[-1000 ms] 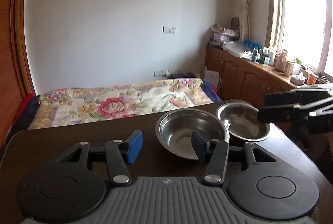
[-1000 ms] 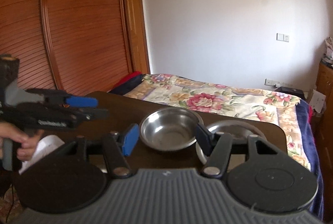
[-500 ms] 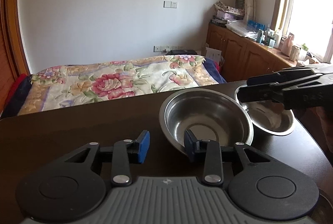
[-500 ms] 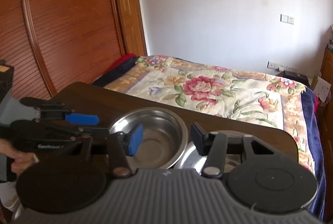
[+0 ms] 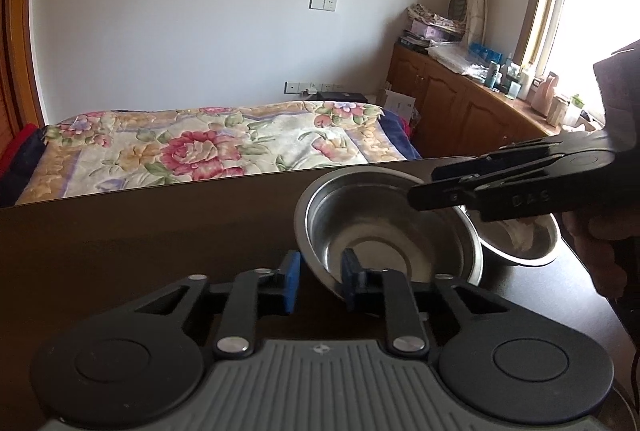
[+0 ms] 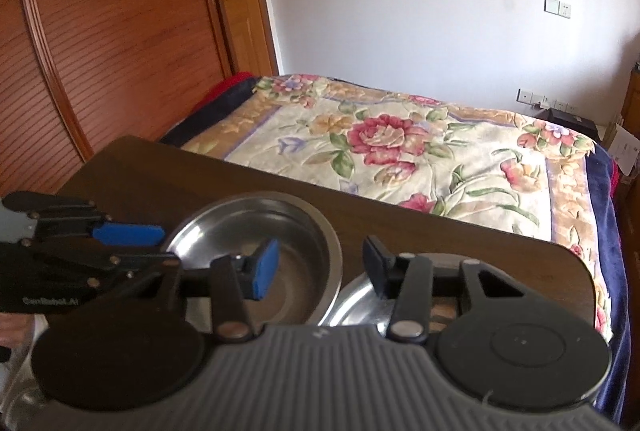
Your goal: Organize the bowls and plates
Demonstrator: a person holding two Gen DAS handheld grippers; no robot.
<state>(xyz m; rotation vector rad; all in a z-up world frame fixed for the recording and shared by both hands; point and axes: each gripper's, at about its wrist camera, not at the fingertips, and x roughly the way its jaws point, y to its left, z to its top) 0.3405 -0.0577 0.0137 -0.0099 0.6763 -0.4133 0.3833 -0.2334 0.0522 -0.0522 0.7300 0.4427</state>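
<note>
Sitting side by side on a dark wooden table (image 5: 160,231) near its far right corner are two steel bowls: the nearer bowl (image 5: 384,231) and, just beside it toward the right edge, the second bowl (image 5: 524,239); in the right wrist view their rims look touching or overlapping, hard to tell which. Left gripper (image 5: 318,281) straddles the near rim of the nearer bowl, one blue pad (image 5: 291,281) outside the wall, the other pad (image 5: 349,279) inside the bowl; jaws have just been closing, rim is between them, but a gap shows on the outer side, so not clamped as far as visible. That bowl's near side looks slightly raised or tilted, unclear. Right gripper (image 6: 320,267) sits over the place where the two bowls meet, left pad (image 6: 264,269) above the nearer bowl (image 6: 256,231), right pad (image 6: 376,267) above the second bowl (image 6: 360,305); jaws have just been closing too, stand apart, nothing gripped. In the left wrist view the right gripper (image 5: 424,191) reaches in from the right over both bowls, held by a hand (image 5: 604,251). In the right wrist view the left gripper (image 6: 160,243) comes in from the left edge at the nearer bowl's rim. Beyond the table's far edge, a bed with a floral blanket (image 5: 200,151); wooden wardrobe (image 6: 100,31) on the left.
</note>
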